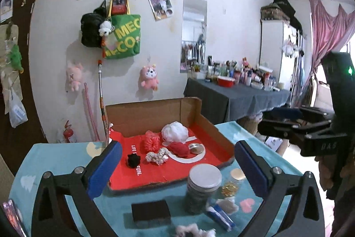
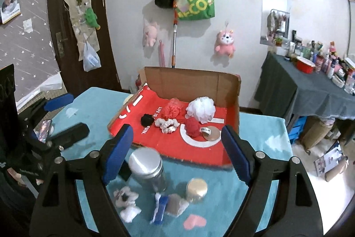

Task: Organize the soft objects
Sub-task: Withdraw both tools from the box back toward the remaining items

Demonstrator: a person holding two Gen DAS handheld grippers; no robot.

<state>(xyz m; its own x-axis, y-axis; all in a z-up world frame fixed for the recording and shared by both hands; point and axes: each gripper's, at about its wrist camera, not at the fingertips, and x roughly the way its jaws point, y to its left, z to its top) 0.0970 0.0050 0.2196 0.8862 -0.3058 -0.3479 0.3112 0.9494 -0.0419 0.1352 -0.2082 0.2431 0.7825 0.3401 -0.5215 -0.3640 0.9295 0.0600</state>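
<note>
Hovering over the table (image 2: 261,126), both grippers had jaws spread with nothing between them: left gripper (image 1: 177,161), right gripper (image 2: 177,148). Nearest, a white scrunchie (image 1: 195,230) was cut off by the frame edge. A blurred jar (image 1: 203,186) stood beyond. Farther, the box (image 1: 155,112) held a puff (image 1: 174,131), red yarn (image 1: 179,148) and a black pompom (image 1: 133,159).

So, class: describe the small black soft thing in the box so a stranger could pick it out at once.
Find the open cardboard box with the red floor on the turquoise table. Among the soft things inside, look at the row's left end, beside the cream scrunchie. The black pom-pom is the only black one there, and the smallest.
</note>
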